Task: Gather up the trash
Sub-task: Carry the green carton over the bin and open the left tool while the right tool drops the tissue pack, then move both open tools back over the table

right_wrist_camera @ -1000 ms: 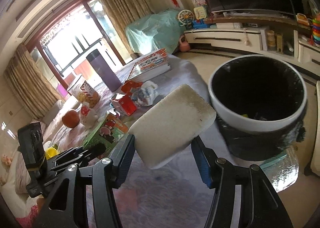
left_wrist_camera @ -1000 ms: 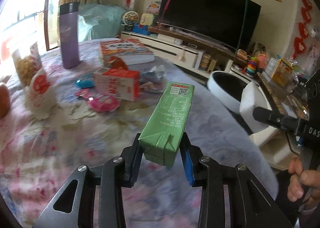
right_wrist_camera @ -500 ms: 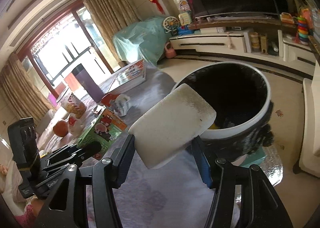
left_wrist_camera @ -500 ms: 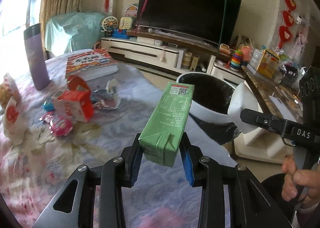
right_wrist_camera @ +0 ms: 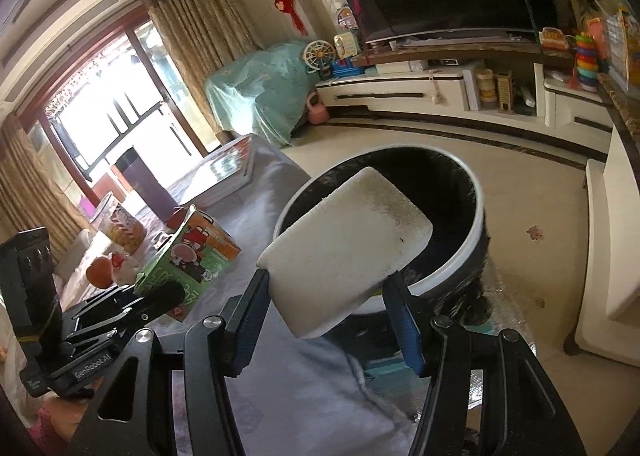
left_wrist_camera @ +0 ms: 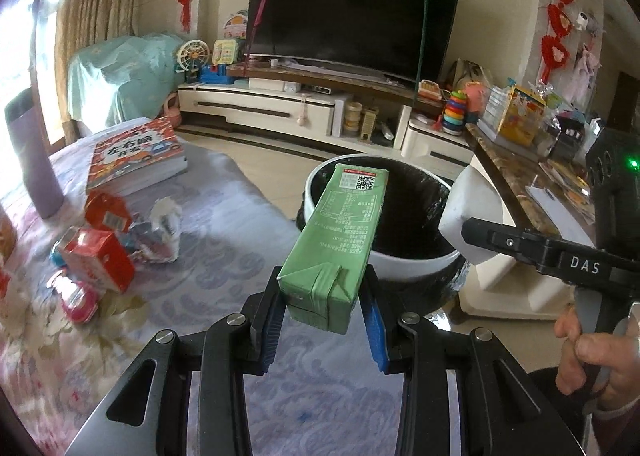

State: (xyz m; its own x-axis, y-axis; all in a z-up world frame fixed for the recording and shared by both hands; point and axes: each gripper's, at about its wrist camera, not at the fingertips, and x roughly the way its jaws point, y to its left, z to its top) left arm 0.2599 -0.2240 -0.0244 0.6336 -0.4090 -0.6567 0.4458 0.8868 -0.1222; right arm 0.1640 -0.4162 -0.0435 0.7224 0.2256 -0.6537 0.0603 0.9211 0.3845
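- At centre of the left wrist view, the left tongs (left_wrist_camera: 323, 308) are clamped part-way closed on a green drink carton (left_wrist_camera: 334, 240), blue pads against its 2 sides at the folded lower end.
- Carton tilts away from the camera; its far end, with a printed code label, overlaps the near rim of the trash bin (left_wrist_camera: 404, 266) in the frame.
- Bin: white rim, black liner, standing on the floor just off the edge of the counter (left_wrist_camera: 224, 256), right of centre.
- At centre of the right wrist view, the right tongs (right_wrist_camera: 326, 326) are clamped about half closed on a white foam block (right_wrist_camera: 344, 248), speckled with dirt at its far end; the block's far end lies in front of the bin mouth (right_wrist_camera: 444, 191).
- At the right edge of the left wrist view, the right tongs appear side-on with the same white block, a hand (left_wrist_camera: 592, 352) on the handle.
- Left side of the left wrist view, lying on the counter: a red carton (left_wrist_camera: 100, 260), crumpled wrappers (left_wrist_camera: 160, 223), a pink packet (left_wrist_camera: 80, 302), a picture book (left_wrist_camera: 134, 153) and a purple flask (left_wrist_camera: 32, 159).
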